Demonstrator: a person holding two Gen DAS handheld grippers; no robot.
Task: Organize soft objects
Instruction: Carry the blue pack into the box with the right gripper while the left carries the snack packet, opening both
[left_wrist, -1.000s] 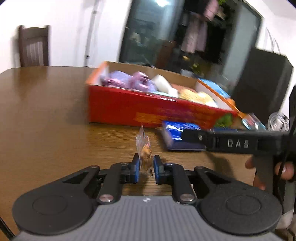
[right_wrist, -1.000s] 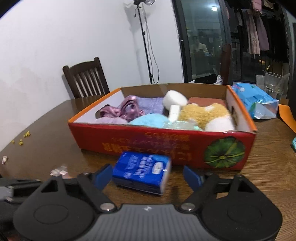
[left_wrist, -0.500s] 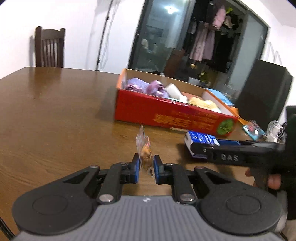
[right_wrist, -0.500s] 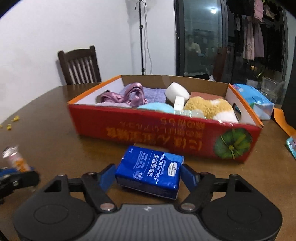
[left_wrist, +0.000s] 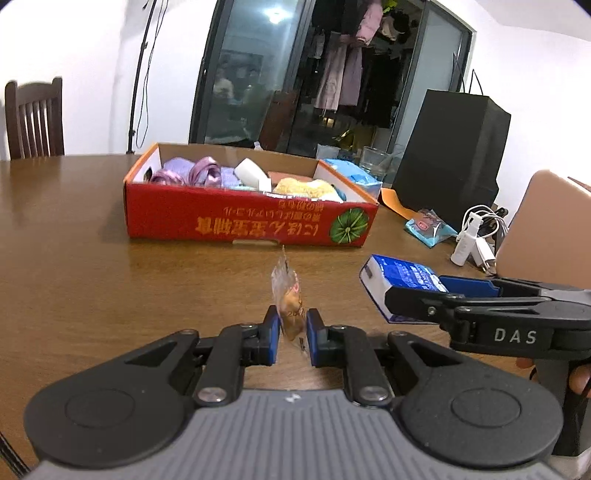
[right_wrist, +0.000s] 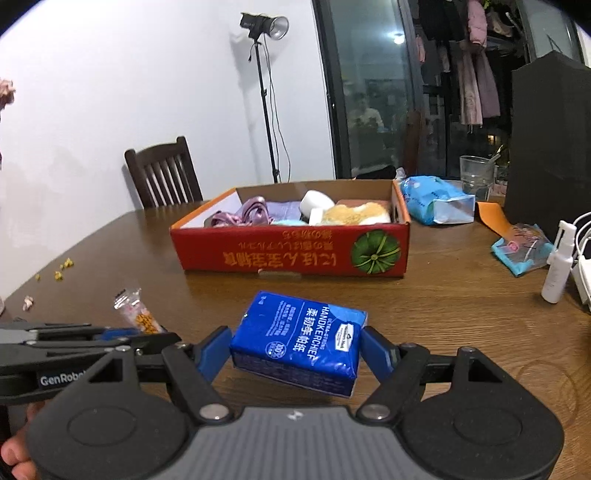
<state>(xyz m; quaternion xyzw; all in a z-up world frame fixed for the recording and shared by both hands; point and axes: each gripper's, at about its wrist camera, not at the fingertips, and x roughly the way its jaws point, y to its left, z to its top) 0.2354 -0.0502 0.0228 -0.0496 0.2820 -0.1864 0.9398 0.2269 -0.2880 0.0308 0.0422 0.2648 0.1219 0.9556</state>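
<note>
Red box (left_wrist: 247, 225) farther across table (left_wrist: 74, 258)

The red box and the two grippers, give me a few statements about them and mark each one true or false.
1. The left gripper is shut on a small snack packet. True.
2. The right gripper holds nothing. False: a blue tissue pack sits clamped between its fingers.
3. The red box is empty. False: it holds purple cloth, a white sponge and a yellow fluffy item.
4. A clear glass stands on the table beyond the box. True.
5. The blue tissue pack is already inside the box. False: it is in front of the box, in the gripper.
</note>
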